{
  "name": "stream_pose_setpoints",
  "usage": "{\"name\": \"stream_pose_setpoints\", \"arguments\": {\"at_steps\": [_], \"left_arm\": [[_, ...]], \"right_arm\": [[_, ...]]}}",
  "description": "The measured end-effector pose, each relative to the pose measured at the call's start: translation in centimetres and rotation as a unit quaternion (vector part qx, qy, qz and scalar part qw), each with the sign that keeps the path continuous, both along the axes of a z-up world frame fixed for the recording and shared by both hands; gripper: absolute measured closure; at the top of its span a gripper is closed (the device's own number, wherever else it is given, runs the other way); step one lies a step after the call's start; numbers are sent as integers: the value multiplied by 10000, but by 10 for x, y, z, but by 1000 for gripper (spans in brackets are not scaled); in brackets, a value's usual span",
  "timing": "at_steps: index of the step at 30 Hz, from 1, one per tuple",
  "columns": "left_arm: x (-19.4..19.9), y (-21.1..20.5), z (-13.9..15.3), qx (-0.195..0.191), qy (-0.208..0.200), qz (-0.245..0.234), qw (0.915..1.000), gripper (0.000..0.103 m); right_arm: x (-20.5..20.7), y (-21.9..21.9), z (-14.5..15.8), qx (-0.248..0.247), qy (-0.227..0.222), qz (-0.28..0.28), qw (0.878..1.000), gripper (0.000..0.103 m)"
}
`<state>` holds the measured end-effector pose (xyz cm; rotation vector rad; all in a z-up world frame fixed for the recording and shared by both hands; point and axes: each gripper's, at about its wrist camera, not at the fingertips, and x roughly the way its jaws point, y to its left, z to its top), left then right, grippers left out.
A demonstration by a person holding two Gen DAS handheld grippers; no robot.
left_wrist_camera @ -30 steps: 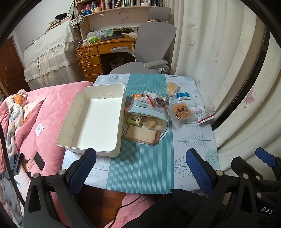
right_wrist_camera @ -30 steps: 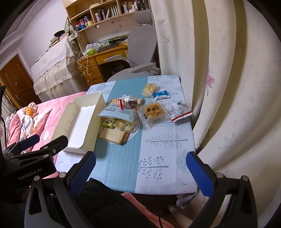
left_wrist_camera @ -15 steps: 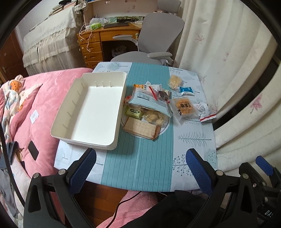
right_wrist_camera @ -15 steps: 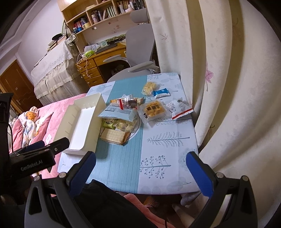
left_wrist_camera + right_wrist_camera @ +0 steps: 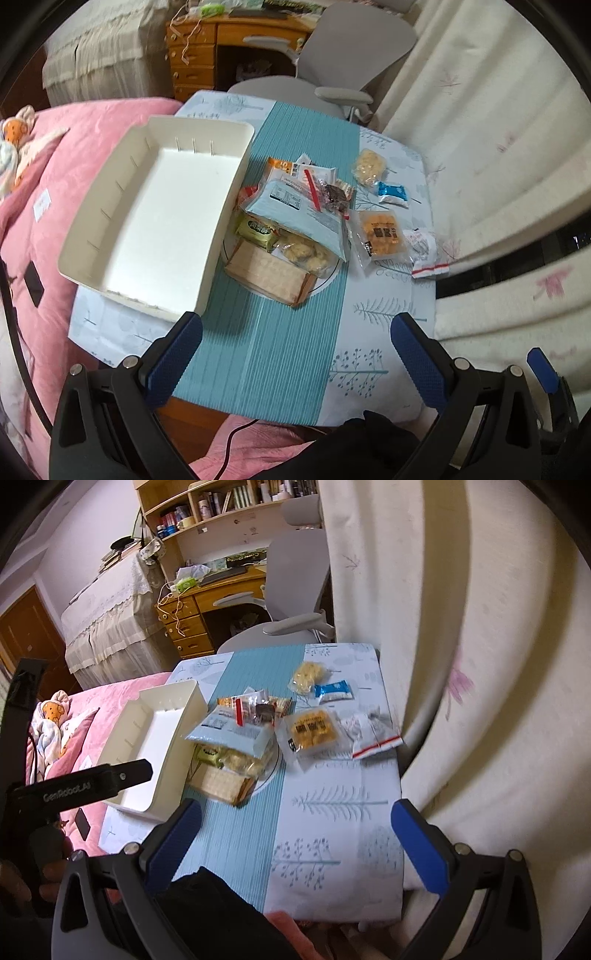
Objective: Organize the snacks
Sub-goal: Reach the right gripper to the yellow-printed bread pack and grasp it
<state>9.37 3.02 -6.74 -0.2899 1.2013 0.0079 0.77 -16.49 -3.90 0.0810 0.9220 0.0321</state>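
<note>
A pile of snack packets lies mid-table: a light blue bag (image 5: 295, 218) (image 5: 236, 731), a cracker box (image 5: 269, 273) (image 5: 221, 786), a green packet (image 5: 256, 230). Loose packets lie to its right: an orange one (image 5: 380, 232) (image 5: 314, 729), a blue one (image 5: 393, 192) (image 5: 334, 692), a yellow one (image 5: 367, 166) (image 5: 308, 674). An empty white tray (image 5: 92, 243) (image 5: 192, 701) sits on the left. My left gripper (image 5: 295, 354) hangs open above the table's near edge. My right gripper (image 5: 295, 838) is open too, over the near right part, holding nothing.
The small table with a teal runner (image 5: 266, 350) stands between a pink bed (image 5: 55, 155) on the left and cream curtains (image 5: 498, 166) on the right. A grey office chair (image 5: 332, 55) and a wooden desk (image 5: 207, 51) stand behind it.
Both grippers have moved forward and tilted down toward the table, so the tray and snacks look larger. Both stay open. Nothing on the table has moved.
</note>
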Motion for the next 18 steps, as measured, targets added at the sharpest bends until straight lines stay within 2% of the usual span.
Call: {"name": "stream_pose_setpoints", "arguments": {"at_steps": [9, 18], "left_arm": [[58, 2, -45, -362, 563, 489, 9966, 2], [100, 2, -100, -682, 1069, 997, 9869, 2]], "right_arm": [[57, -5, -21, -272, -41, 221, 9994, 0], [110, -6, -65, -438, 46, 548, 9975, 0]]}}
